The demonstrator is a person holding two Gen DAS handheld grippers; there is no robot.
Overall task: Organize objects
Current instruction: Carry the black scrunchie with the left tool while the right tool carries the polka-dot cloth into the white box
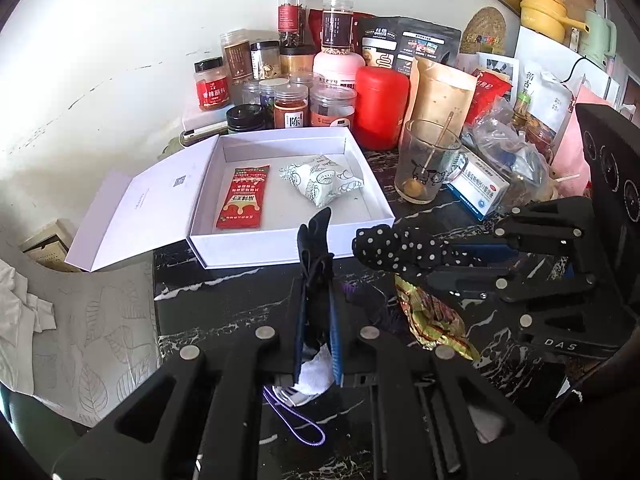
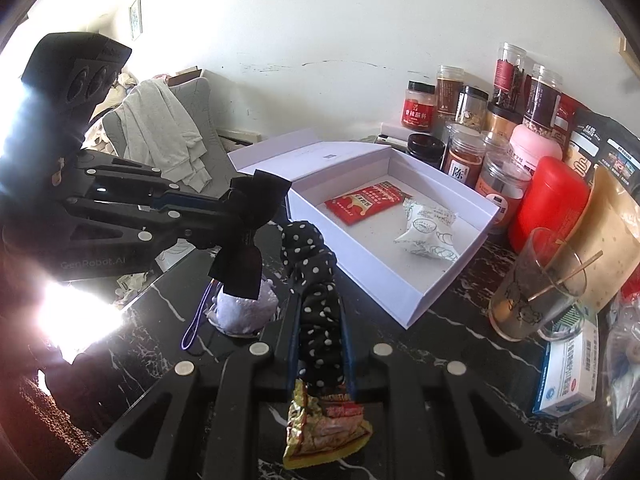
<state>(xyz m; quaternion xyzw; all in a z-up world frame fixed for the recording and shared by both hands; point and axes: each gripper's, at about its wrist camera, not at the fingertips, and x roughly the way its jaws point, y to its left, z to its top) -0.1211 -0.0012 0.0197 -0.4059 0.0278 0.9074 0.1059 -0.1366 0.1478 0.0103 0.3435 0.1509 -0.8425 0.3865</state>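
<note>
Left gripper point(image 1: 316, 280) clamped on a plain black cloth bow point(image 1: 316, 240), raised above the dark marble table point(image 1: 224, 308), just near of the open white box point(image 1: 280, 248). Right gripper point(image 2: 320, 320) clamped on a black scrunchie with white dots point(image 2: 316, 300), also off the tabletop, close beside the left one and near the box's near left corner. Inside the box, flat on the floor: a red sachet point(image 1: 243, 198) to the left and a white printed packet point(image 1: 322, 179) to the right, apart from each other; lid point(image 1: 132, 216) folded open to the left. On the table under the grippers: a crumpled gold and red wrapper point(image 2: 324, 426), and a pale plush charm point(image 2: 244, 308) with a purple cord point(image 2: 196, 320). Behind the box against the wall, a crowd of spice jars point(image 1: 288, 104), with a red canister point(image 1: 380, 108) at its right end. Right of the box, a glass mug point(image 1: 428, 160) with a stick inside, and a blue and white medicine carton point(image 1: 480, 188) just beside it.
</note>
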